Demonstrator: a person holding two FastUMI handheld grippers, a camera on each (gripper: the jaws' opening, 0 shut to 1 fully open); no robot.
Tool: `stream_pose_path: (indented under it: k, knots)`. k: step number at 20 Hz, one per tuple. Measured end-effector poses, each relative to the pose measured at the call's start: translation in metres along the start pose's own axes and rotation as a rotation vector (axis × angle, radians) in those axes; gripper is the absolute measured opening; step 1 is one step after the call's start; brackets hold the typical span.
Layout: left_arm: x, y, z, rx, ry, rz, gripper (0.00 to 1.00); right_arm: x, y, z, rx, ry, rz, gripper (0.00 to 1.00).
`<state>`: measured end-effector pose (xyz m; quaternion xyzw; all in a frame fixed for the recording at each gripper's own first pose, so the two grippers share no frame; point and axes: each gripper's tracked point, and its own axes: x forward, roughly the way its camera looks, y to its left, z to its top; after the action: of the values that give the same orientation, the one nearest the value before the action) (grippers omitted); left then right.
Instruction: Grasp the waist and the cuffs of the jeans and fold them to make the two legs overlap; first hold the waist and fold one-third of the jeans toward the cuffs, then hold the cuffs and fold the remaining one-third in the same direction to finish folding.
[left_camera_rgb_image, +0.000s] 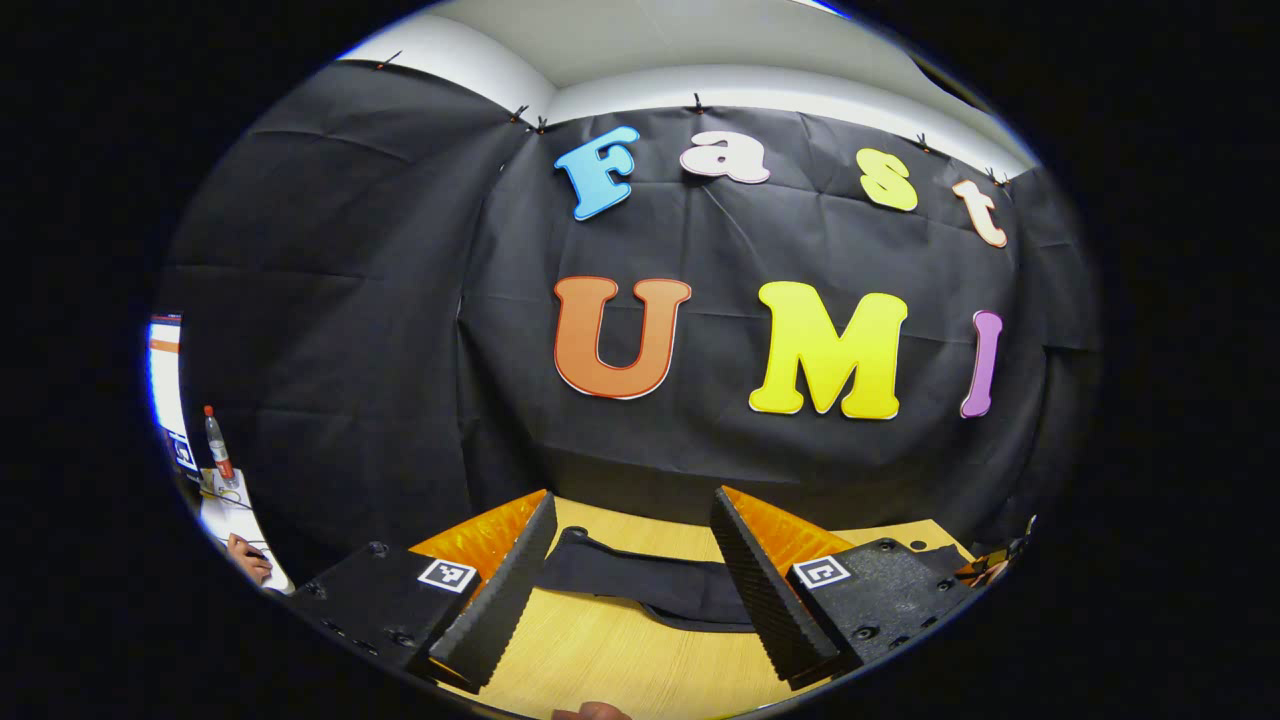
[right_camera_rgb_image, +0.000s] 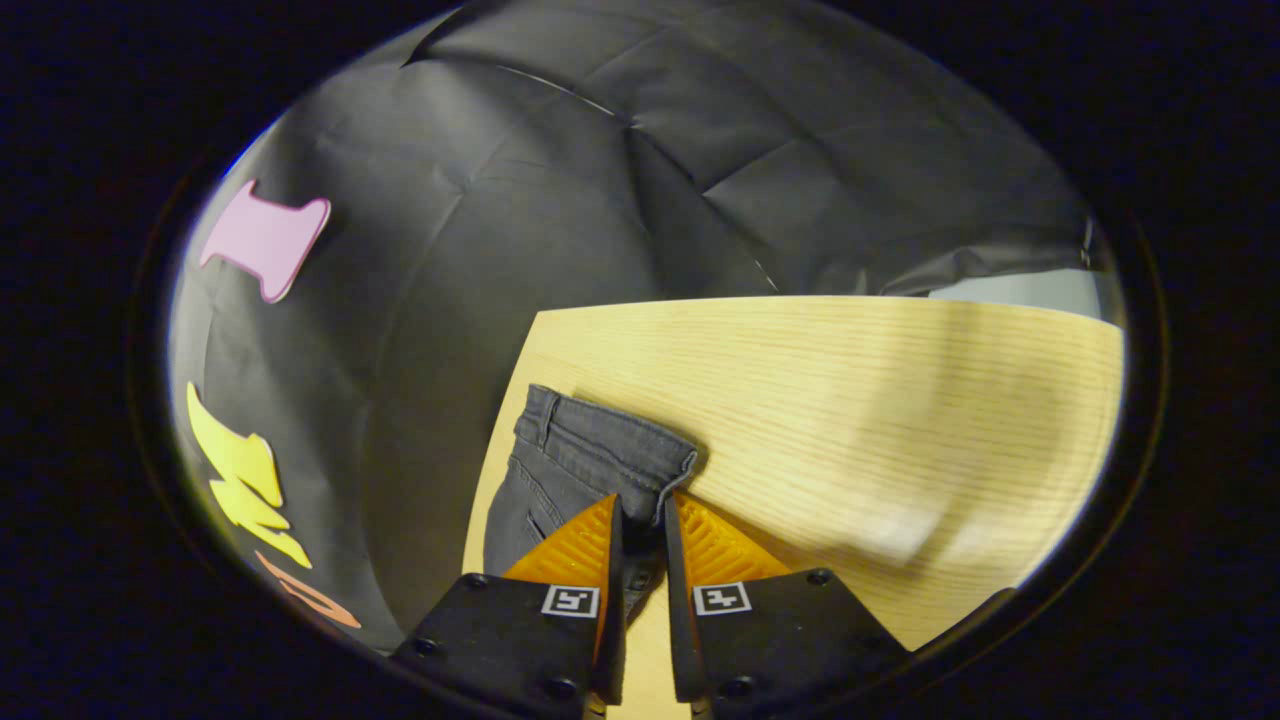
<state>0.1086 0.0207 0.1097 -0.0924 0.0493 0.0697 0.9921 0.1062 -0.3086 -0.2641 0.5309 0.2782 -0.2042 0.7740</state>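
Dark jeans (left_camera_rgb_image: 650, 585) lie flat across the light wooden table (left_camera_rgb_image: 600, 650), stretched from left to right beyond my left gripper (left_camera_rgb_image: 633, 497). That gripper stands open, its fingers wide apart above the table, with nothing between them. In the right gripper view the jeans' waistband (right_camera_rgb_image: 580, 450) lies near the table's corner, with belt loops and a pocket seam showing. My right gripper (right_camera_rgb_image: 643, 505) is shut on the waistband's near edge, the fabric pinched between both fingers.
The table's edge (right_camera_rgb_image: 500, 470) runs close along the jeans, with the black booth wall behind. To the right of the waist lies bare table (right_camera_rgb_image: 850, 420). Far left, a bottle (left_camera_rgb_image: 218, 445) stands on a side surface by a person's hand (left_camera_rgb_image: 250, 558).
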Motion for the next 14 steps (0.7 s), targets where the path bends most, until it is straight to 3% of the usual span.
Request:
stream_pose_path:
  k: [1,2,6,9,14]
  knots:
    - [0.002,0.001,0.001,0.001,-0.001,0.0,0.94,0.0,-0.002,-0.001,-0.03,-0.01,-0.011,0.1]
    - [0.003,0.001,0.003,0.003,-0.002,-0.002,0.98,-0.001,-0.006,-0.002,-0.072,-0.015,-0.025,0.05]
    - [0.007,0.0,0.006,0.008,-0.002,-0.014,0.96,-0.004,-0.008,-0.002,-0.145,-0.02,-0.026,0.04]
    - [0.006,0.004,0.003,-0.001,0.01,-0.017,0.96,-0.006,-0.004,0.005,-0.214,-0.056,0.012,0.04]
    - [0.011,0.016,-0.005,-0.055,0.033,-0.012,0.96,-0.01,0.008,0.018,-0.441,-0.121,0.121,0.03]
